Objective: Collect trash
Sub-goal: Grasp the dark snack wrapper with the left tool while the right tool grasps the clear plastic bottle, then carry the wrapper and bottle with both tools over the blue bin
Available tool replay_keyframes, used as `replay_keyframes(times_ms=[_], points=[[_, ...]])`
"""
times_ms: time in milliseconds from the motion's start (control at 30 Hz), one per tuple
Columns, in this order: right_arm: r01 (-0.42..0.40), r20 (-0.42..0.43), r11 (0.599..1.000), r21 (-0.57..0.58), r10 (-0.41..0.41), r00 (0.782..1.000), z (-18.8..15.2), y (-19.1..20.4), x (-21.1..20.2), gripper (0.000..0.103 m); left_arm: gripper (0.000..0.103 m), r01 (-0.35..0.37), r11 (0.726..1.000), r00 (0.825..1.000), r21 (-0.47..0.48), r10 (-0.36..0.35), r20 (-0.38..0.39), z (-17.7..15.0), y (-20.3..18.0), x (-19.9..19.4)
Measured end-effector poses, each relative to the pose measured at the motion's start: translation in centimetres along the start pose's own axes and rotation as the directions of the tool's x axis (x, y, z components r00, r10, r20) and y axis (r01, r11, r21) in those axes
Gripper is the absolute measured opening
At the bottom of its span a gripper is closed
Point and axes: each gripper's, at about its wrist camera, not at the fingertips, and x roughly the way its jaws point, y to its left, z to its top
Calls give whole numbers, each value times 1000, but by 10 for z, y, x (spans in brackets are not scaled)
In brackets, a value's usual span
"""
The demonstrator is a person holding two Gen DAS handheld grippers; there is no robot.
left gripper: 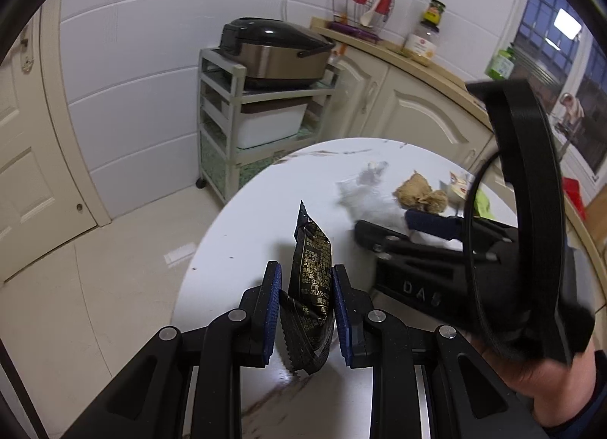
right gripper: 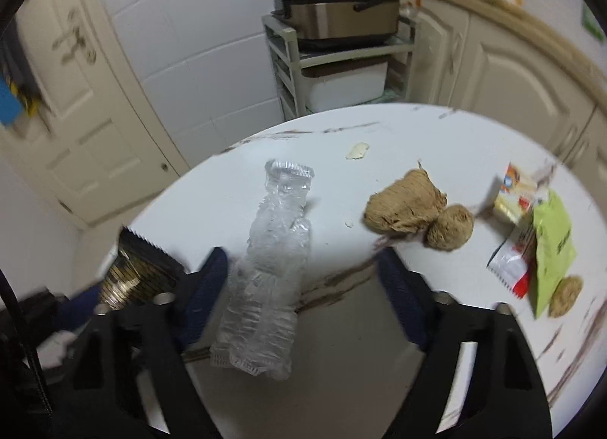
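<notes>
The wrapper point(left gripper: 309, 279) is black with gold print, and its edge is cut in a zigzag. The pads point(left gripper: 272, 310) beside it are dark blue with a fine dotted texture — the gripper bodies are black. The table point(right gripper: 227, 188) is white with brown streaks. The crushed bottle point(right gripper: 269, 268) is clear, without colour. The 2 paper balls point(right gripper: 406, 207) are light brown. One packet point(right gripper: 552, 249) is light green — another point(right gripper: 510, 268) is white and red. The rice cooker point(left gripper: 273, 52) has a black lid over a bronze body.

Each gripper point(left gripper: 307, 310) was black plastic with silver screws and ribbed blue pads point(left gripper: 274, 310); the right gripper point(right gripper: 303, 298) bore embossed "DAS" lettering.
</notes>
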Motion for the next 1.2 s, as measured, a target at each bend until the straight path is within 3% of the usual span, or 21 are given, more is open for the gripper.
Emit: replay_keyframes(times_ms=[100,133,333,467,733,933,1200], points=[[1,21,999,-48,0,1000,-5,9,-5,24,23,-3,1000,1000,0,3,1,-2,-2,-4],[-6,18,999,-37,6,1000,-6,7,-7,22,23,-1,1000,1000,2,1,3,-3,-5,-7],[-113,56,988,105,108,993,-33,-33,-38,21,23,30,999,999,42,-31,18,-7,-25,-20],[-129,112,978,165,112,987,-51,-62,-73,21,21,73,994,997,83,-75,25,-10,-48,-27],[-118,191,963,243,72,979,-89,-114,-137,21,19,124,981,992,147,-122,-22,-24,-89,-29],[-113,221,950,290,48,974,-120,-144,-167,21,19,143,966,989,217,-144,-9,-33,-130,-49],[-88,285,925,369,-23,958,-161,-189,-217,21,19,210,921,974,328,-225,8,-43,-197,-70]])
